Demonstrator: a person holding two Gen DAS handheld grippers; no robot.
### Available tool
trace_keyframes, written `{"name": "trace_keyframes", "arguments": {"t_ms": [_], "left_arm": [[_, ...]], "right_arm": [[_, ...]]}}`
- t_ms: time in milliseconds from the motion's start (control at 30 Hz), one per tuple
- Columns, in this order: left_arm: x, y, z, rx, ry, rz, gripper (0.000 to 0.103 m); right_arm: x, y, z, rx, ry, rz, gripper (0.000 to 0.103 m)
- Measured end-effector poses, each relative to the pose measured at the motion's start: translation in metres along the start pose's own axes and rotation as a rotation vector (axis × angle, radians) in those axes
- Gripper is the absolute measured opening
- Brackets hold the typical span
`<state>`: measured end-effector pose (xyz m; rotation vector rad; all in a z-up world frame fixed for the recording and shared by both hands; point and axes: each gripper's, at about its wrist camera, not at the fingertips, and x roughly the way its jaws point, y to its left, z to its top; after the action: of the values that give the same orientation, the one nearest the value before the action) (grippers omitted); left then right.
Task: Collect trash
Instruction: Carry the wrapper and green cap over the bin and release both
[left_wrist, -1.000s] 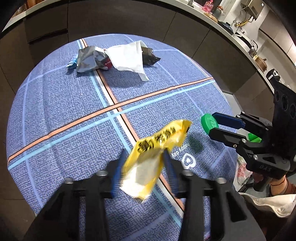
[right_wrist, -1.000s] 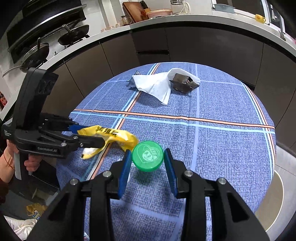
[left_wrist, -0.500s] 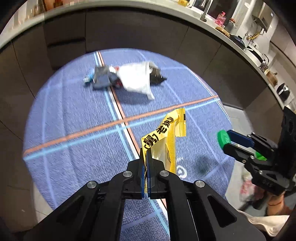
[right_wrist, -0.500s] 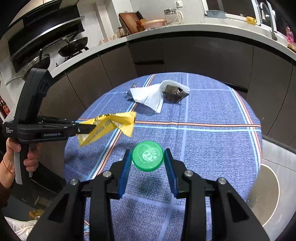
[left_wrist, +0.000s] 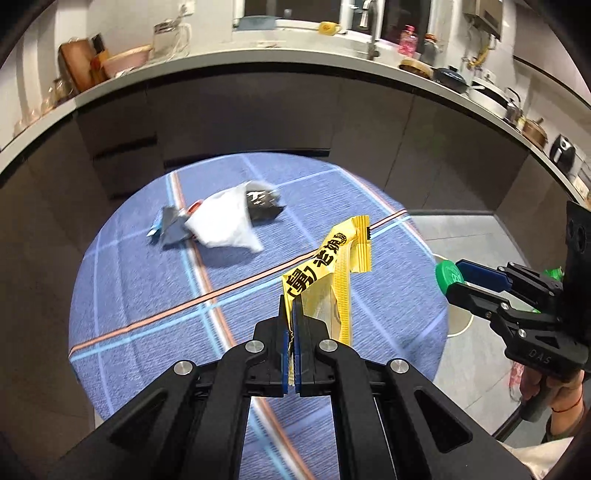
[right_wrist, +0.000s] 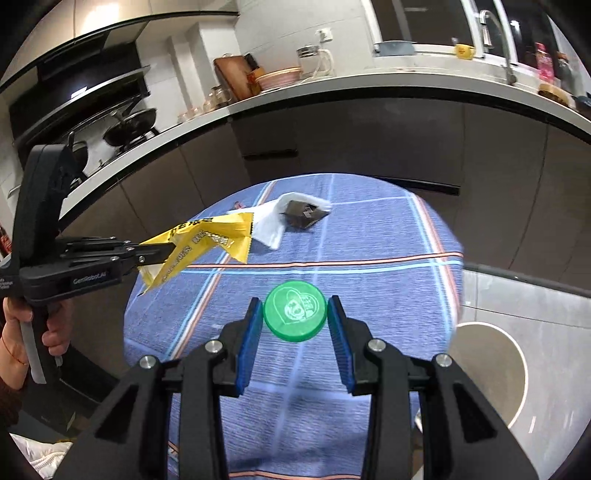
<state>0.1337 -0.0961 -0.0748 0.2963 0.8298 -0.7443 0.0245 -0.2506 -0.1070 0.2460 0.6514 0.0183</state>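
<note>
Two tongs, left (left_wrist: 292, 325) pinching yellow wrapper (left_wrist: 332, 269), right (right_wrist: 295, 321) clamping green cap (right_wrist: 295, 315)

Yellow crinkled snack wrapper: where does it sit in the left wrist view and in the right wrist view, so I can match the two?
Left wrist view: the yellow crinkled snack wrapper stands centre frame, pinched in the left gripper.
Right wrist view: it is at mid-left, sticking out of that gripper over the table edge.
Shared landmark: the white crumpled tissue on the blue checked tablecloth.
</note>
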Motion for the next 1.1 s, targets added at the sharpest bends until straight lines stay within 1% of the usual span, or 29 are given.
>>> {"name": "trace_keyframes", "arguments": {"t_ms": [167, 333, 633, 767, 933, 1100], "left_arm": [[0.007, -0.026, 0.011, 0.031, -0.011, -0.041, 0.001], [0.019, -0.057, 0.019, 0.068, -0.009, -0.107, 0.001], [0.05, -0.117, 0.03, 0.146, 0.025, -0.214, 0.001], [0.067, -0.14, 0.034, 0.169, 0.047, -0.251, 0.001], [0.089, -0.166, 0.038, 0.19, 0.074, -0.288, 0.001], [0.115, -0.191, 0.038, 0.223, 0.103, -0.303, 0.002]], "right_arm": [[-0.014, -0.023, -0.006, 0.042, -0.016, -0.048, 0.037], [-0.029, -0.054, -0.017, 0.089, -0.02, -0.108, 0.037], [-0.047, -0.11, -0.047, 0.189, -0.001, -0.211, 0.037], [-0.047, -0.129, -0.061, 0.228, 0.019, -0.236, 0.037], [-0.036, -0.148, -0.079, 0.274, 0.048, -0.248, 0.037], [-0.021, -0.165, -0.094, 0.316, 0.082, -0.259, 0.037]]}}
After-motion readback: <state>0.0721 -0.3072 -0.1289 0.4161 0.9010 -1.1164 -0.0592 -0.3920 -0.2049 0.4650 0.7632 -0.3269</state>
